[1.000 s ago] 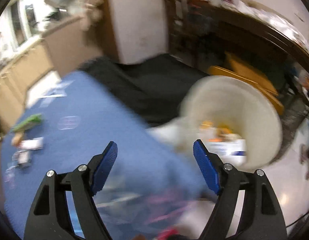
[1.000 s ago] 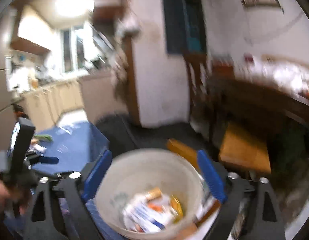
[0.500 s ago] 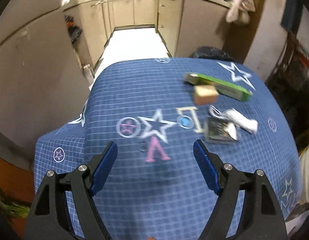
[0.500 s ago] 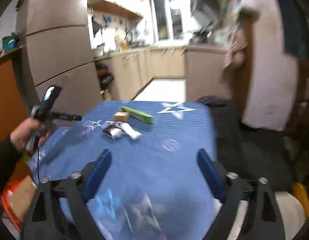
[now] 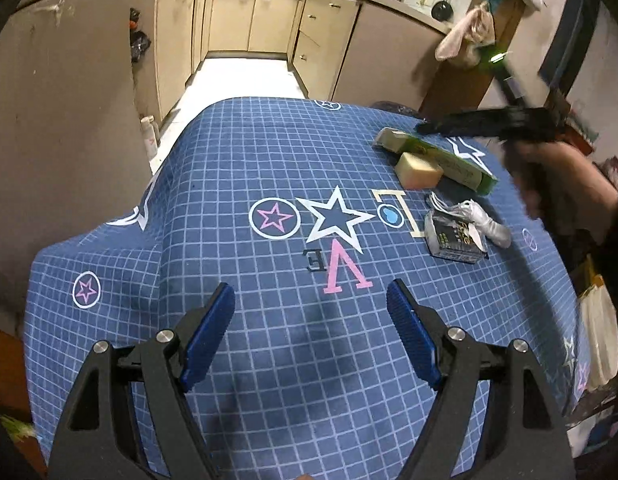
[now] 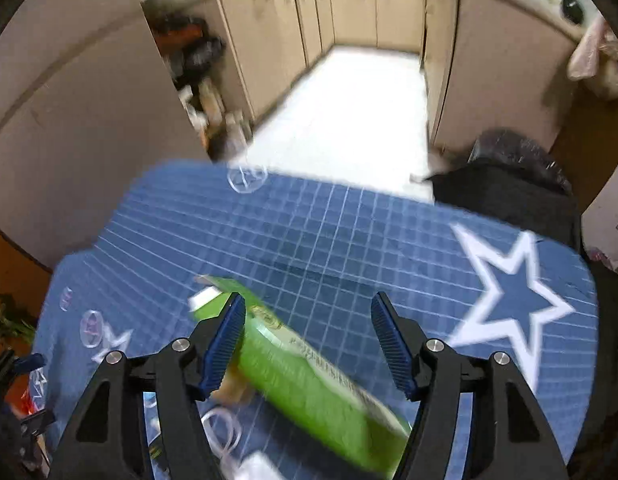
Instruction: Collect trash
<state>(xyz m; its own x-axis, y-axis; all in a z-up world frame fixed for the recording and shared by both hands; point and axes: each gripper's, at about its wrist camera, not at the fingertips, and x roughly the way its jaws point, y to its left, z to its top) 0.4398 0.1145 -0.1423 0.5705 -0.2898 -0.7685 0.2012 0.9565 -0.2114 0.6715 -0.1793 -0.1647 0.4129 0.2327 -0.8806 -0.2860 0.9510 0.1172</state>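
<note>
on the blue tablecloth (image 5: 237, 184): "ve" letters | green carton (image 6: 309, 380) print unreadable | left gripper (image 5: 311, 334) fingers apart | right gripper (image 6: 308, 344) fingers closing, apart

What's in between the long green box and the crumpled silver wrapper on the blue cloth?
In the left wrist view, a pale yellow block sits beside the long green box; past it, toward the silver wrapper, only blue cloth.

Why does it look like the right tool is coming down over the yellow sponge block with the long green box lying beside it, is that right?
Not quite. The right wrist view shows the right tool over the long green box, its jaws just closing but not yet gripping. The yellow sponge block lies beside the box, in the left wrist view.
</note>
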